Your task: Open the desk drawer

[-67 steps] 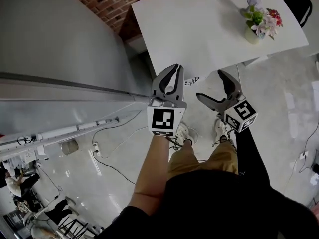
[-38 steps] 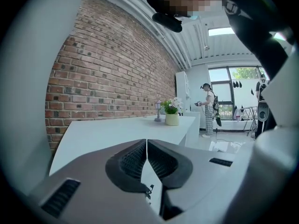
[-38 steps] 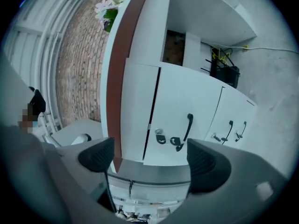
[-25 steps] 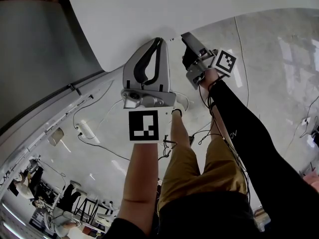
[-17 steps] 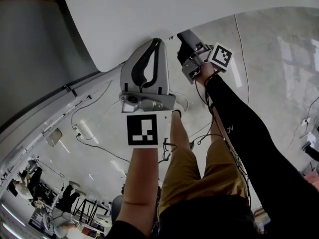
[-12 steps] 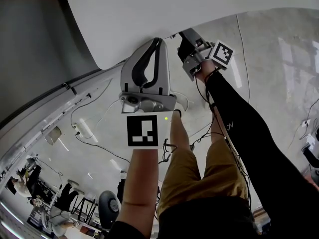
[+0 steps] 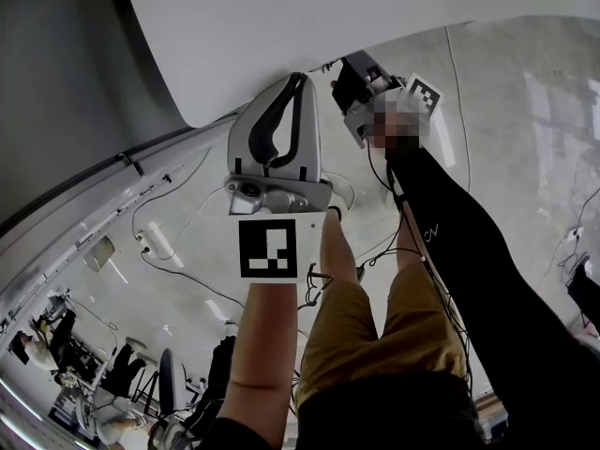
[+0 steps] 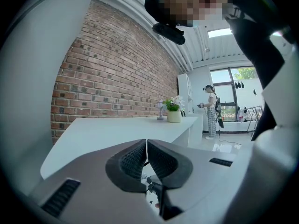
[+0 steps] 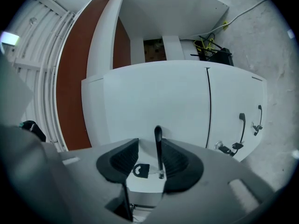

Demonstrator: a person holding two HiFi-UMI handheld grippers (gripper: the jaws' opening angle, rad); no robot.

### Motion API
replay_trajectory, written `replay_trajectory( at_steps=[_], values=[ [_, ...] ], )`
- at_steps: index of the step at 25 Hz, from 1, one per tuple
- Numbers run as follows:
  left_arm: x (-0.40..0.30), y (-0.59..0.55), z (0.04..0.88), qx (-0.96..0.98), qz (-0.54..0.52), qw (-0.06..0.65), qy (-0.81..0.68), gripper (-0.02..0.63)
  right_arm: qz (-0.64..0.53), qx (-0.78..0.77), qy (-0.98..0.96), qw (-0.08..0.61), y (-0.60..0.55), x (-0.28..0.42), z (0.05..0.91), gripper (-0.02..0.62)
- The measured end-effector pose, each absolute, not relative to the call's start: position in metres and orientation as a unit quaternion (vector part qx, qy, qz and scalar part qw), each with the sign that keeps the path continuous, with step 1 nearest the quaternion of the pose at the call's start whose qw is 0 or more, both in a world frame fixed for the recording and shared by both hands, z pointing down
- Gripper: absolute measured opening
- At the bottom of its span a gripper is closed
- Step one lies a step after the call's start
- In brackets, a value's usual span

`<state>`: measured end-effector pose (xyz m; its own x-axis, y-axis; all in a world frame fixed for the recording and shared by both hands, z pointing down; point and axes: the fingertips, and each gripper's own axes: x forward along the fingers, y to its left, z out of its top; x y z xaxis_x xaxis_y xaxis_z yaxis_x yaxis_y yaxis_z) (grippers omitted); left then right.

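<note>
R gripper [image 9: 150,148] jaws closing w/ black handle [image 9: 158,141] btwn them, close to one pad, clear of the other. Key [image 9: 140,170] beside handle's lower end. White drawer [image 9: 154,97] behind.

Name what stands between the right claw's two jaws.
In the right gripper view, the black drawer handle and a small black key stand between the right claw's closing jaws.

right gripper [image 9: 149,144] eased closer under desk [image 7: 328,17] edge, jaws closing from wide apart, drawer handle [image 9: 158,141] now between them
</note>
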<state>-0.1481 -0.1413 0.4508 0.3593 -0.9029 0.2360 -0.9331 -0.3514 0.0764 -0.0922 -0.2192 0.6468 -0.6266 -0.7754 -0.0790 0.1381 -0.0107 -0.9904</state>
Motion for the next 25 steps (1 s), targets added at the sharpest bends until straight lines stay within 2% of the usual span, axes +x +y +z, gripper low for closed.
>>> replay_trajectory(
  at_steps=[3,4,10,25],
  values=[
    [-0.149,-0.14,0.452,0.818,0.077,0.099,-0.561,0.011,-0.665,-0.278,0.607,0.336,-0.218,-0.092,0.656,0.11],
    [-0.149,-0.14,0.452,0.818,0.077,0.099,-0.561,0.011,-0.665,-0.289,0.607,0.325,-0.218,-0.092,0.661,0.025],
    [-0.152,-0.137,0.452,0.815,0.074,0.103,-0.566,0.011,-0.658,-0.322,0.61,0.303,-0.219,-0.091,0.665,0.021],
    [-0.151,-0.132,0.455,0.808,0.082,0.112,-0.572,0.009,-0.652,-0.341,0.609,0.297,-0.219,-0.091,0.668,0.02]
  ],
)
